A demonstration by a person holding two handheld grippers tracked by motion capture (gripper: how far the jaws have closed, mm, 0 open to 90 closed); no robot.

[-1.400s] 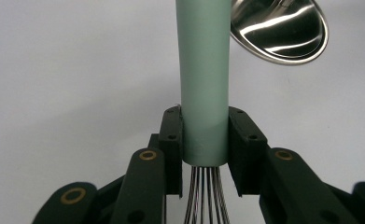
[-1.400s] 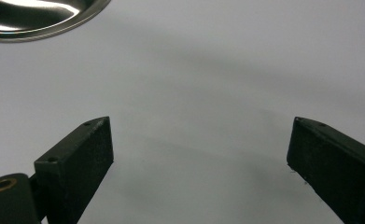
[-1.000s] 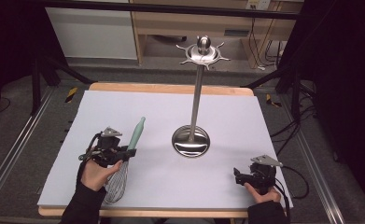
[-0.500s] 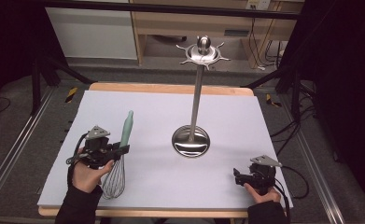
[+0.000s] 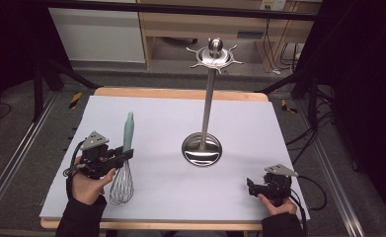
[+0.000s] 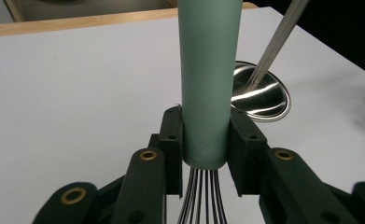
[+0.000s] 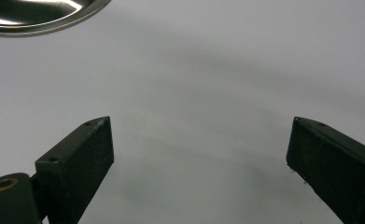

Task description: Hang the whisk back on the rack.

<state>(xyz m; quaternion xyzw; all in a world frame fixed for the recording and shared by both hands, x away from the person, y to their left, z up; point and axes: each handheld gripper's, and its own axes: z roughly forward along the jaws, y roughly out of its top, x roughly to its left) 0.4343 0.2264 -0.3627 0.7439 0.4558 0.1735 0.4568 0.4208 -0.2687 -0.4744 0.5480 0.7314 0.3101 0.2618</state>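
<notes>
Green-handled whisk (image 6: 205, 79) clamped between left tool (image 6: 205, 154) pads.

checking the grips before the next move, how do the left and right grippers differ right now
The left gripper has its jaws shut on the green handle of the whisk; the right gripper has its jaws wide open with nothing between them. In the high view the left one is raised with the whisk's wire end hanging toward the white table cover, while the right one sits low near the front right corner. Both are black and hand-held.

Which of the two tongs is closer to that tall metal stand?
Right, narrowly. The right tongs sit open just right of the stand's base; the left tongs, shut on the whisk, are farther off to its left.
</notes>
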